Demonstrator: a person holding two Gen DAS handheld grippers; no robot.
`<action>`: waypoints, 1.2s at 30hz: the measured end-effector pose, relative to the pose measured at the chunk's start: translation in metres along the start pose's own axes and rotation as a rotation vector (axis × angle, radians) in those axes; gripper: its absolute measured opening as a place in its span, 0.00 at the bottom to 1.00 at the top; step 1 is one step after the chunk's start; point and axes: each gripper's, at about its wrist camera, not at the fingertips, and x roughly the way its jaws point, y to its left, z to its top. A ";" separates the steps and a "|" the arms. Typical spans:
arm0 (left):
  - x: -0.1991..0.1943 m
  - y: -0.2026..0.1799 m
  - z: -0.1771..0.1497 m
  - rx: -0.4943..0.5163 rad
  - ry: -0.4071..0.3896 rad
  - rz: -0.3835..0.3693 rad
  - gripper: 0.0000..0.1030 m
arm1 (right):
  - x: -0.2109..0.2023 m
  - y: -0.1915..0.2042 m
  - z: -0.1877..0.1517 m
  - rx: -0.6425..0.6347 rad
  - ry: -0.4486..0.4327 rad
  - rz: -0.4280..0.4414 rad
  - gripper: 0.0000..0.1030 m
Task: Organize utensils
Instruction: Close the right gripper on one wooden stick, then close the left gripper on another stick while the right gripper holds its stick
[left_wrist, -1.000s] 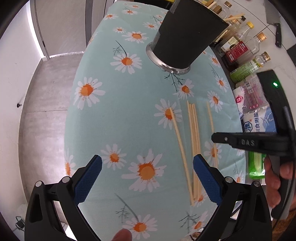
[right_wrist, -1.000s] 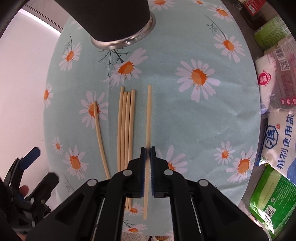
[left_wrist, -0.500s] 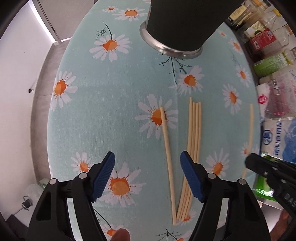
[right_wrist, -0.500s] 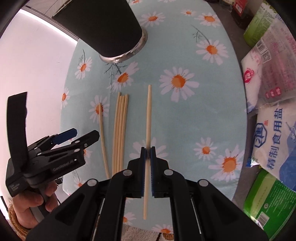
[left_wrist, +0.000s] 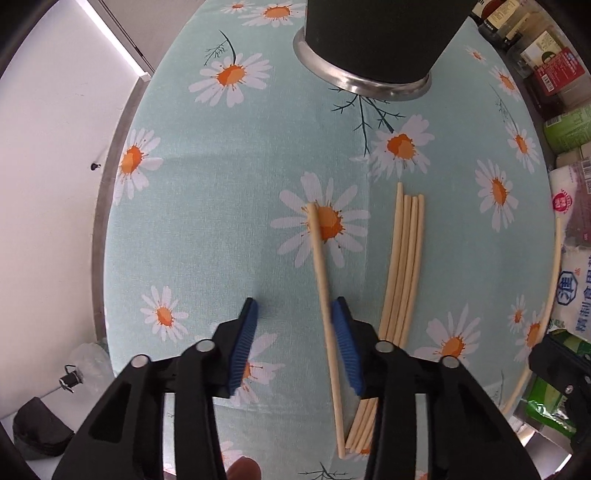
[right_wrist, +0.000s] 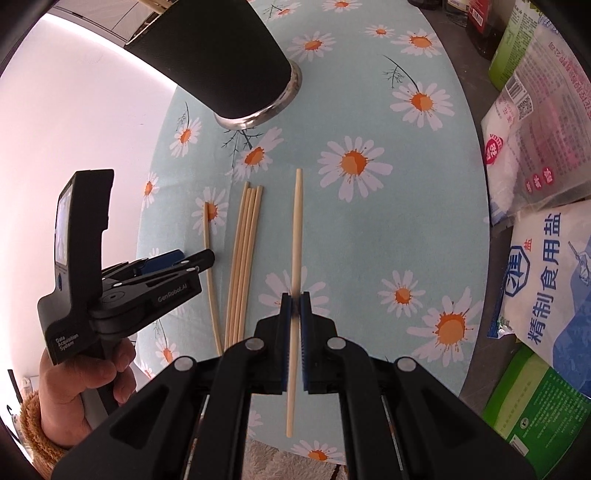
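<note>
Daisy-printed cloth (left_wrist: 221, 192) in pale green covers the table, with a white wall at its left side. On the left, the left gripper (left_wrist: 295, 347) points down over a single chopstick (left_wrist: 323, 280) – its jaws have just been closing, the stick lies between the blue pads near the right one, and they do not press it yet. Just beside it lies a bundle of four chopsticks (left_wrist: 404, 266). Behind them stands a black holder (right_wrist: 221, 55) with a metal rim. Further right, the right gripper (right_wrist: 295, 314) is clamped on another chopstick (right_wrist: 296, 229) – this one is lifted off the cloth. Salt bags (right_wrist: 546, 273) lie at the right edge.
</note>
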 end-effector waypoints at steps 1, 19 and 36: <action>-0.001 -0.003 0.002 0.004 0.001 0.000 0.33 | 0.001 0.000 0.001 -0.002 -0.001 0.002 0.05; -0.002 0.028 -0.002 -0.010 0.004 -0.062 0.04 | 0.000 0.001 0.000 -0.013 0.007 0.012 0.05; -0.075 0.065 -0.050 0.117 -0.289 -0.140 0.04 | 0.004 0.029 0.015 0.026 -0.019 0.008 0.05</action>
